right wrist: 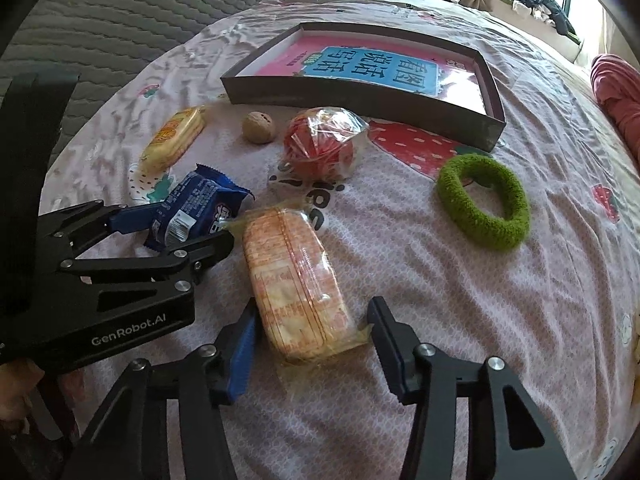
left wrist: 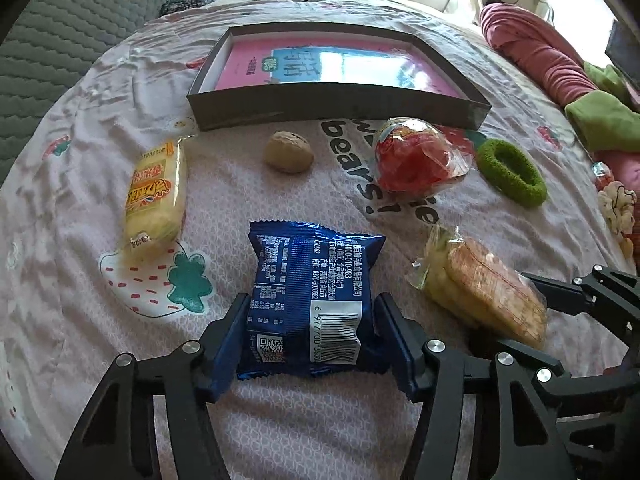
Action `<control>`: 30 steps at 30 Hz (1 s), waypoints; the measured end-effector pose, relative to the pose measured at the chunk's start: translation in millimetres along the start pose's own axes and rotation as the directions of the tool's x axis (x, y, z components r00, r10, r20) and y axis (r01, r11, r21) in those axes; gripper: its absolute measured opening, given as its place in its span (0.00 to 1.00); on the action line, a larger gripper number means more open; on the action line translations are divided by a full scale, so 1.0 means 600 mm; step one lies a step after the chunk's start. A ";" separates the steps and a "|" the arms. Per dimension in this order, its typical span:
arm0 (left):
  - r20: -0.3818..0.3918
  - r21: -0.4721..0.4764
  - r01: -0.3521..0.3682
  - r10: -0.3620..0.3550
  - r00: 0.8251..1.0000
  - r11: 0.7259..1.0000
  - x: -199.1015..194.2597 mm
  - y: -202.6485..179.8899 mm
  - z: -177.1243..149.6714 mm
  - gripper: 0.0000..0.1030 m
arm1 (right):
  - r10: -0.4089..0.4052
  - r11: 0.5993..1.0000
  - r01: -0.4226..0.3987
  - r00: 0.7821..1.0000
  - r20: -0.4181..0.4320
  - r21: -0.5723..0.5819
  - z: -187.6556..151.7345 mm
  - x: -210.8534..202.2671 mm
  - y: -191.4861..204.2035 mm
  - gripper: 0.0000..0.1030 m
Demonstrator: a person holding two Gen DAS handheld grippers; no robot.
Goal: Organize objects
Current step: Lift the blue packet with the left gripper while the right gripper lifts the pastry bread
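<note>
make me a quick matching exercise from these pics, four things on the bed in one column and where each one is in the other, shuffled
Things:
1. blue snack packet
2. orange cracker pack
3. green hair tie
4. pink book

Places:
a. inside the dark box
b. lying free on the sheet, right of the red wrapped ball
c. gripped in the left claw
d. between the open right claw's fingers

Pairs: 1-c, 2-d, 3-b, 4-a

Walnut lies before the box; hair tie right
</note>
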State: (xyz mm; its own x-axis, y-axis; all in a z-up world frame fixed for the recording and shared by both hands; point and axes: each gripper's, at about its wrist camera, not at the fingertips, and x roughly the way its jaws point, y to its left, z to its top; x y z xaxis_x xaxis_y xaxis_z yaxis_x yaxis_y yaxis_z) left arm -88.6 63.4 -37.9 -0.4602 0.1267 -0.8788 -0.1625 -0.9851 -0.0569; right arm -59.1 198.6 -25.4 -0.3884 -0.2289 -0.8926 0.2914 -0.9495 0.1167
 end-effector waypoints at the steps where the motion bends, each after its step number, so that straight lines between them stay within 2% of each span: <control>1: 0.008 -0.006 0.001 -0.001 1.000 1.000 -0.003 0.001 -0.001 0.56 | 0.005 1.000 -0.005 1.000 0.005 0.002 -0.002 -0.002 0.001 0.50; 8: 0.046 -0.012 0.025 -0.025 0.999 1.000 -0.016 -0.002 0.001 0.56 | 0.029 1.000 -0.030 0.999 0.021 0.007 -0.011 -0.012 0.004 0.41; 16: 0.065 -0.026 0.038 -0.037 0.997 0.999 -0.027 0.003 0.003 0.55 | 0.031 0.999 -0.033 0.998 0.058 0.023 -0.015 -0.033 0.005 0.41; 30: 0.117 -0.019 0.017 -0.015 0.993 1.000 -0.078 0.002 0.007 0.55 | -0.006 0.998 -0.001 0.994 0.109 0.061 -0.009 -0.074 0.006 0.40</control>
State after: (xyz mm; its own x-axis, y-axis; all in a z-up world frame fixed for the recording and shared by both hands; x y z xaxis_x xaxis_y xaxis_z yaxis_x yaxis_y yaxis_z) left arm -70.8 56.8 5.0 -0.5568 0.1543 -0.8162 -0.1536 -0.9848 -0.0814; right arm -36.2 206.6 12.5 -0.4833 -0.2456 -0.8403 0.2378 -0.9606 0.1440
